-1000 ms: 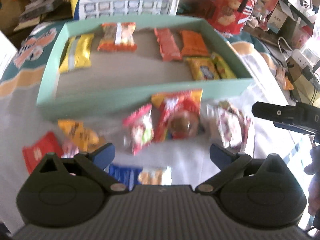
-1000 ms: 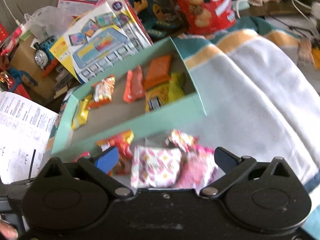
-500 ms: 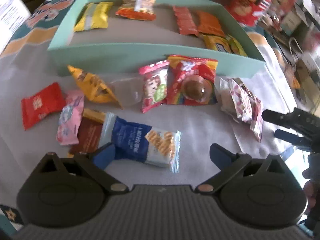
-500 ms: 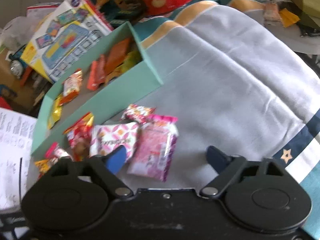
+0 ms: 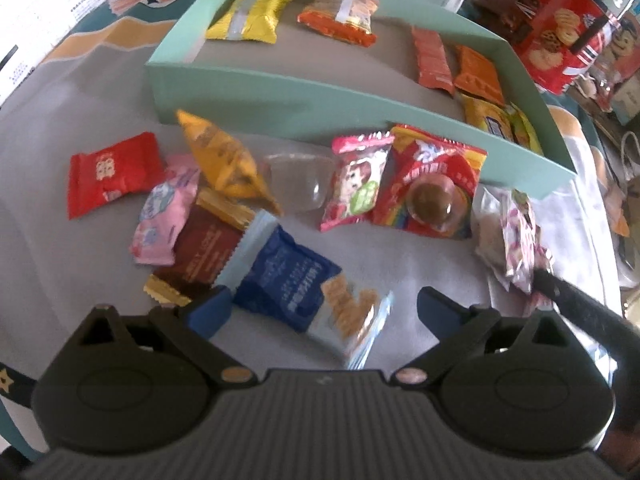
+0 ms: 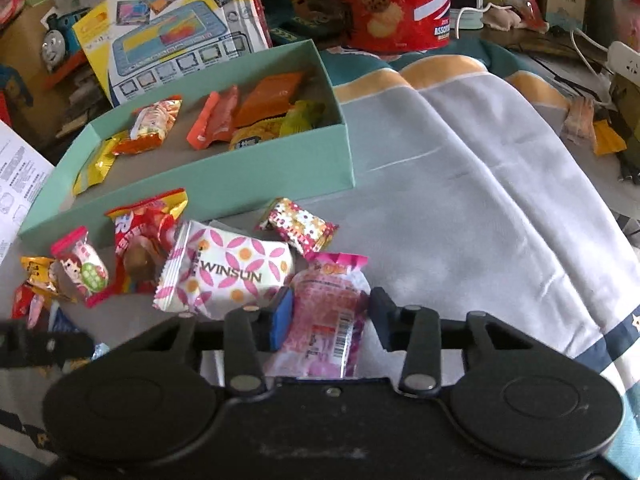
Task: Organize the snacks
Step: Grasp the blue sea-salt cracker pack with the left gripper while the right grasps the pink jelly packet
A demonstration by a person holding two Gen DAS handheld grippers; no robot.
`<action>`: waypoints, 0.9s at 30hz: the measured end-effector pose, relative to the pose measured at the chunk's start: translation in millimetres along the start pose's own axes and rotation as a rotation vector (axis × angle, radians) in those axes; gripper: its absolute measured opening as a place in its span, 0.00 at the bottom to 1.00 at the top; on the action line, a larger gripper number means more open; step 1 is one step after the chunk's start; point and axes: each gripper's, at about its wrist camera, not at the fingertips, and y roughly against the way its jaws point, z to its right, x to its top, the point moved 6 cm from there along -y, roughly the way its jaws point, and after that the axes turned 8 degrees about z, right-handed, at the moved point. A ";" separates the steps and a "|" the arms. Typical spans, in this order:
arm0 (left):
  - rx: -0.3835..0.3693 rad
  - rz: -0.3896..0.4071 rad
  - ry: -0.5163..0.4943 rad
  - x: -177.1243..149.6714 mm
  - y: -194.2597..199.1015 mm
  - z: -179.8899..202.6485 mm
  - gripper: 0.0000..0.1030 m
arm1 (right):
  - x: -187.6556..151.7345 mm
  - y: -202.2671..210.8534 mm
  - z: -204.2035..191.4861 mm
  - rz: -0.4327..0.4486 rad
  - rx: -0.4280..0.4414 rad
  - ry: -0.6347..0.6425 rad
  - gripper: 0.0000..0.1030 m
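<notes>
From the left wrist, the left gripper (image 5: pixel 320 312) hangs with its jaws wide apart over a blue packet (image 5: pixel 298 290) that lies between them on the grey cloth (image 5: pixel 420 256), neither pad pressing it, while other wrapped snacks lie scattered in front of the green box (image 5: pixel 280 100), which already holds several packets. From the right wrist, the right gripper (image 6: pixel 330 312) is closing its jaws around a pink packet (image 6: pixel 330 312) lying on the cloth just beside a white-and-pink packet (image 6: pixel 232 268), near the box's front wall.
</notes>
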 end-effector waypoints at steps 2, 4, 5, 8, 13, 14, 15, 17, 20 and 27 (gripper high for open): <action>0.023 0.008 -0.003 3.0 -5.0 5.3 0.97 | -1.5 3.2 4.5 0.004 0.002 -0.001 0.40; 0.033 0.019 -0.040 3.6 -9.5 14.1 0.81 | -3.5 5.4 8.9 0.010 0.013 -0.009 0.40; 0.049 0.029 -0.090 2.4 -11.0 20.5 0.75 | -4.7 6.4 11.2 0.013 0.024 -0.014 0.40; 0.059 0.064 -0.258 -6.3 -11.5 41.9 0.51 | -11.9 14.7 15.8 0.020 0.041 -0.006 0.40; -0.005 0.062 -0.365 -18.1 -9.1 60.0 0.50 | -20.6 24.4 14.6 0.023 0.034 0.019 0.43; -0.008 0.060 -0.366 -18.4 -8.2 59.4 0.50 | -21.6 25.5 14.4 0.019 0.028 0.029 0.43; -0.007 0.058 -0.363 -18.2 -7.1 58.0 0.51 | -22.3 26.6 13.0 0.016 0.023 0.037 0.43; 0.000 0.056 -0.350 -16.5 -4.8 52.8 0.58 | -22.8 26.9 11.1 0.004 0.017 0.043 0.43; 0.004 0.052 -0.325 -16.2 -0.3 40.4 0.69 | -24.5 25.9 7.4 -0.008 0.002 0.076 0.43; 0.009 0.035 -0.384 -23.1 -4.3 40.2 0.71 | -29.8 21.8 -19.2 -0.006 -0.011 0.265 0.29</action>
